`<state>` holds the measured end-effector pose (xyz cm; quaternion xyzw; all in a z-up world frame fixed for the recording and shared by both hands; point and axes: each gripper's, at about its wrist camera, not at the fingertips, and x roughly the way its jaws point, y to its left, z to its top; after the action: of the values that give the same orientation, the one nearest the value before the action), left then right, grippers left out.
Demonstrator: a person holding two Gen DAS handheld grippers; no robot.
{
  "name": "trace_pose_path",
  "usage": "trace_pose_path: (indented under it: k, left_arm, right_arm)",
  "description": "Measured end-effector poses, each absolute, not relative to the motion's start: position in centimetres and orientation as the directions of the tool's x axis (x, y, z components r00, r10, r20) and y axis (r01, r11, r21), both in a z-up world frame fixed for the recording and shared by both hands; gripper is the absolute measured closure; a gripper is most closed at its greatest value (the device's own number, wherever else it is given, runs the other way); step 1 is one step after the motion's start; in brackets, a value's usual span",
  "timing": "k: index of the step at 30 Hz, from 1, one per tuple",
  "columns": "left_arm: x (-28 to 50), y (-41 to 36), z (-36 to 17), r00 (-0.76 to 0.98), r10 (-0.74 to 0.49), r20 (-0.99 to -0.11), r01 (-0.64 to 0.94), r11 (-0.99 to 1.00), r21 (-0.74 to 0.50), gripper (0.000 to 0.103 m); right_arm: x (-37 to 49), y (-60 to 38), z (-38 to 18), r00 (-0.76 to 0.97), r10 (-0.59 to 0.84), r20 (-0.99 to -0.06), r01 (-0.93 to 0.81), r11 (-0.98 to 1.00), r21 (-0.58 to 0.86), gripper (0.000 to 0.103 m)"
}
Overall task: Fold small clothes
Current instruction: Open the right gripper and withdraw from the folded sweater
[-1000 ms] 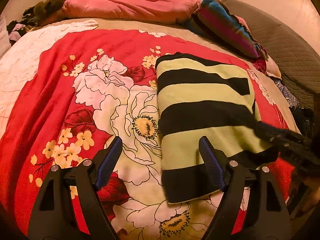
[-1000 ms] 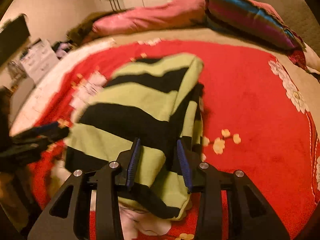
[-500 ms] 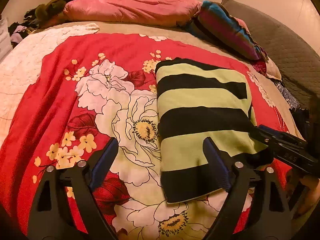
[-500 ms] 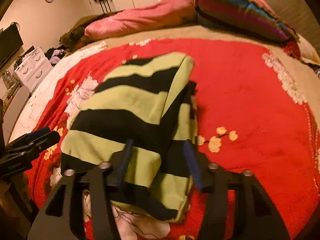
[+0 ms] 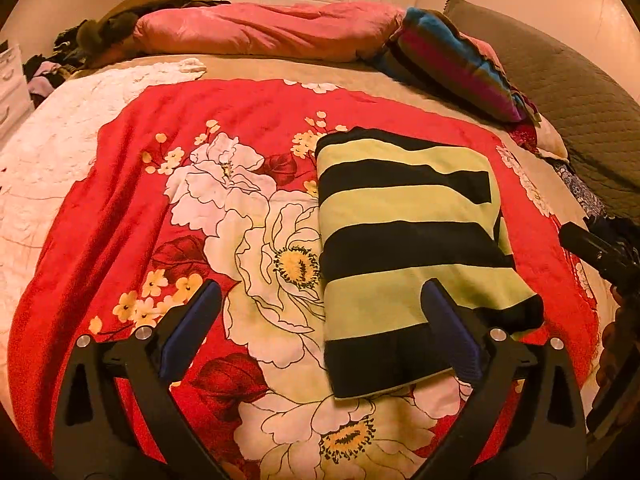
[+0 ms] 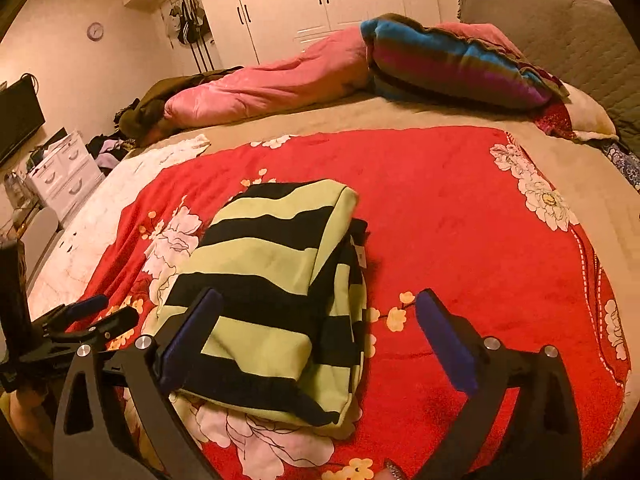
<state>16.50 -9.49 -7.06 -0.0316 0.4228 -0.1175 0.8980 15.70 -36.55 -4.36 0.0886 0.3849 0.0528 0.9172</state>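
Observation:
A folded garment [image 5: 404, 240] with lime-green and black stripes lies flat on the red floral bedspread [image 5: 240, 120]. My left gripper [image 5: 320, 296] hovers over its near left edge with the jaws opening wide; its pads touch nothing. In the right wrist view the same garment [image 6: 264, 304] shows its folded layers stacked along the right side. My right gripper [image 6: 320, 300] stands above the near end, jaws opening wide, the cloth below them but free of the pads. The right gripper [image 5: 600, 256] shows at the left wrist view's right edge, the left gripper [image 6: 92, 316] at the other view's left edge.
A pink duvet [image 5: 264, 28] and a striped blanket [image 5: 452, 60] are heaped along the bed's far side. A grey quilted headboard [image 5: 580, 100] runs on the right. White drawers [image 6: 64, 172] and loose clothes stand off the bed's left. Bare red bedspread [image 6: 460, 220] lies right of the garment.
My right gripper let go of the garment's folded edge, opened wide and lifted back from it. The left jaws spread wider. The garment stays folded in place.

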Motion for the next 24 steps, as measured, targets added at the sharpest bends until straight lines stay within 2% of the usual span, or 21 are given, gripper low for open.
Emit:
trace_pose_path:
  k: [13, 24]
  left_arm:
    - [16.5, -9.0, -6.9, 0.620, -0.226, -0.751, 0.168, 0.974, -0.153, 0.010]
    - [15.0, -8.8, -4.1, 0.654, -0.230, -0.720, 0.170, 0.973, -0.155, 0.009]
  right_arm:
    - [15.7, -35.8, -4.3, 0.697, 0.155, -0.700, -0.035, 0.983, 0.183, 0.005]
    - [14.4, -35.5, -2.1, 0.725, 0.133, -0.675, -0.032, 0.987, 0.160, 0.005]
